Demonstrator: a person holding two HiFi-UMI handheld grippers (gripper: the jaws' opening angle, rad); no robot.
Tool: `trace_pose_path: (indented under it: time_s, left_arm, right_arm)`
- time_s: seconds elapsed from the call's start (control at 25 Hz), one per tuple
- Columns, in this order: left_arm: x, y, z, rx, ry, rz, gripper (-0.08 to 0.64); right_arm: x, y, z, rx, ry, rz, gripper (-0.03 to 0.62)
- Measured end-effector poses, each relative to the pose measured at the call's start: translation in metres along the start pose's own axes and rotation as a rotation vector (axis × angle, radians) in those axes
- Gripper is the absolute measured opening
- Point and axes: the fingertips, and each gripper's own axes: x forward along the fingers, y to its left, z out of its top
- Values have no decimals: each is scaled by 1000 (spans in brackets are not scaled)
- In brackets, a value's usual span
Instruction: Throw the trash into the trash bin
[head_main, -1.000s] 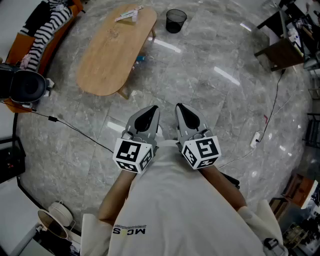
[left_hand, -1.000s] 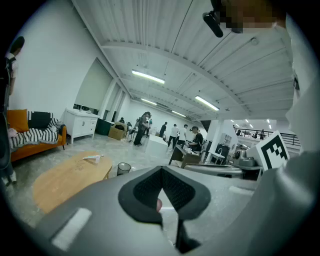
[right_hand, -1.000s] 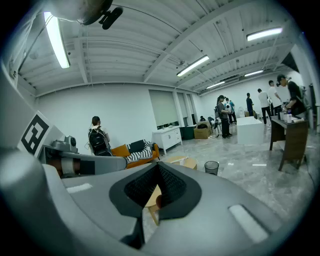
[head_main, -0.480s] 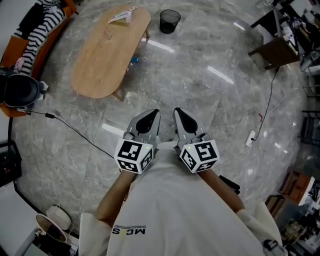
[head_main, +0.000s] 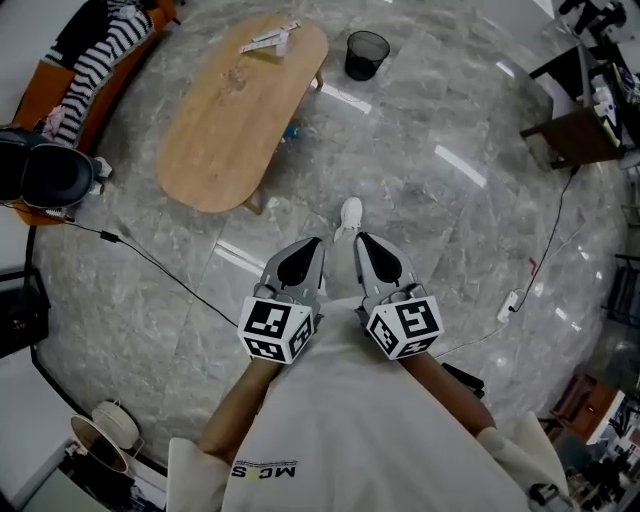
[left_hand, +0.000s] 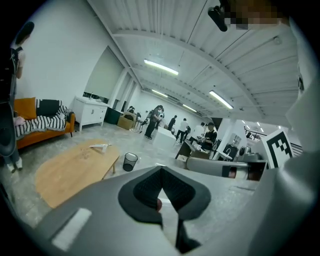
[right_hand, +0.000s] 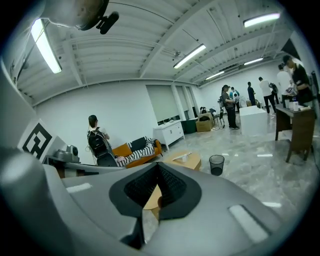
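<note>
View from above: a person in a white shirt holds two grey grippers side by side at the centre of the frame, over a grey marble floor. The left gripper (head_main: 310, 248) has its fingers pressed together with nothing between them. The right gripper (head_main: 363, 243) is likewise closed and empty. A black mesh trash bin (head_main: 366, 54) stands on the floor at the upper centre, just right of the top end of an oval wooden table (head_main: 225, 130). The bin's inside looks dark, and whether anything lies in it cannot be told. The trash (head_main: 270, 38), a small pale scrap, lies on the table's top end, near the bin and well apart from both grippers.
</note>
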Motion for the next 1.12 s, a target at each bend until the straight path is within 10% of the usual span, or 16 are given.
trace_pose_path:
  time_s: [0.64, 1.12]
  left_arm:
    - [211, 42, 142, 68, 35, 82, 0]
    - [305, 85, 173, 28, 116, 121, 0]
  right_arm:
    - [159, -193, 154, 132, -64, -10, 23]
    - [242, -269, 145, 257, 141, -30, 21]
